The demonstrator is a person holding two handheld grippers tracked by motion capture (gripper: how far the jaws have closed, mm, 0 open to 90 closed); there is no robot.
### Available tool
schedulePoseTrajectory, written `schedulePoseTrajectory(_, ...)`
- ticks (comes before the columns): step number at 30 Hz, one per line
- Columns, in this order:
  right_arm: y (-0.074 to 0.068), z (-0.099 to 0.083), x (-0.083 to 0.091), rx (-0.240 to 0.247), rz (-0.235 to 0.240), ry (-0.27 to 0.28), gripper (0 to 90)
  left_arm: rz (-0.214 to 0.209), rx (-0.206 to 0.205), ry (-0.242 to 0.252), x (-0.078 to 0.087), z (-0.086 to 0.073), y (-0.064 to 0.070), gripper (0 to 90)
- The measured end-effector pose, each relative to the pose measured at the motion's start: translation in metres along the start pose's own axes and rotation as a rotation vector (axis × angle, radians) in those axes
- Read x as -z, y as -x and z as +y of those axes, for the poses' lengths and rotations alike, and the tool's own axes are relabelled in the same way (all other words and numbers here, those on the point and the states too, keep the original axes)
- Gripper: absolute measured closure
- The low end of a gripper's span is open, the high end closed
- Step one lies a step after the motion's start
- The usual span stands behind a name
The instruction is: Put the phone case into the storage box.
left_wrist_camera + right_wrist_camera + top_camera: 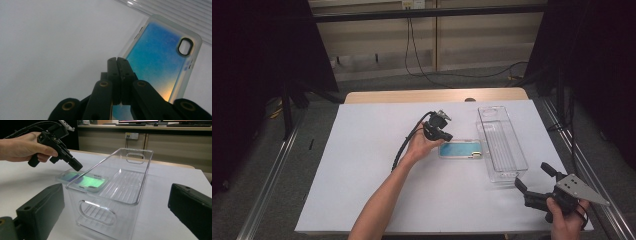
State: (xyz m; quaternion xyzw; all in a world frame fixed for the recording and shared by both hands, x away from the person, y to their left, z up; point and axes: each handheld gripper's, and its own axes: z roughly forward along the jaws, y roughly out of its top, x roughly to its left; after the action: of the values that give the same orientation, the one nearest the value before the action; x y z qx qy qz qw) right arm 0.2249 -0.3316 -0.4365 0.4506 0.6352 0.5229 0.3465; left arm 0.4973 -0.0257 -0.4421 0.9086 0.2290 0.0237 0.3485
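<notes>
A translucent phone case (460, 148) with a blue-to-yellow back lies flat on the white table, just left of an empty clear plastic bin (507, 150). My left gripper (447, 137) hovers at the case's left end, jaws pressed together with nothing between them. In the left gripper view the shut tips (116, 60) sit over the near edge of the case (160, 52). My right gripper (533, 176) is held open near the front right edge, pointing at the bin's near end. The right gripper view shows its wide-apart jaws (116, 195) facing the bin (146, 167), with the case (85, 180) and left gripper (78, 167) beyond.
The white sheet (372, 165) covers the table, with a wooden strip (432, 96) at the far edge. Black curtains and stands flank both sides. A cable trails from the left gripper along the forearm (384, 200).
</notes>
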Motion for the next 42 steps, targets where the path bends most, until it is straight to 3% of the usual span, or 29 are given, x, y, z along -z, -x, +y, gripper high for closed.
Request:
schedulePoseTrajectory(2, 0.0, 0.0, 0.0, -0.004, -0.002, 0.0, 0.1, 0.014, -0.021, 0.001, 0.002, 0.0, 0.001, 89.5)
schedulePoseTrajectory(5, 0.0, 0.0, 0.0, -0.005, -0.001, 0.0, 0.1, 0.016, -0.003, 0.028, 0.003, 0.001, -0.001, 90.0)
schedulePoseTrajectory(6, 0.0, 0.0, 0.0, -0.001, 0.0, 0.001, 0.1, 0.035, 0.009, 0.047, 0.004, 0.003, -0.004, 90.0)
schedulePoseTrajectory(14, 0.001, 0.0, 0.0, -0.003, -0.002, -0.001, 0.1, 0.067, 0.055, 0.017, -0.007, -0.004, -0.015, 90.0)
schedulePoseTrajectory(18, 0.0, 0.0, 0.0, -0.004, 0.0, 0.001, 0.0, 0.052, 0.045, 0.005, -0.006, -0.004, -0.016, 90.0)
schedulePoseTrajectory(19, 0.0, 0.0, 0.0, -0.004, -0.001, 0.0, 0.0, 0.047, 0.025, -0.014, -0.005, -0.004, -0.017, 90.0)
schedulePoseTrajectory(21, 0.001, 0.0, 0.0, -0.003, -0.001, -0.001, 0.0, 0.046, 0.037, -0.009, -0.005, -0.005, -0.016, 90.0)
schedulePoseTrajectory(33, 0.0, 0.0, 0.0, -0.005, -0.003, 0.0, 0.0, 0.035, 0.003, -0.051, 0.001, -0.007, -0.011, 90.0)
schedulePoseTrajectory(42, 0.0, 0.0, 0.0, -0.002, -0.002, 0.001, 0.0, 0.037, -0.015, -0.049, 0.006, -0.014, -0.004, 90.0)
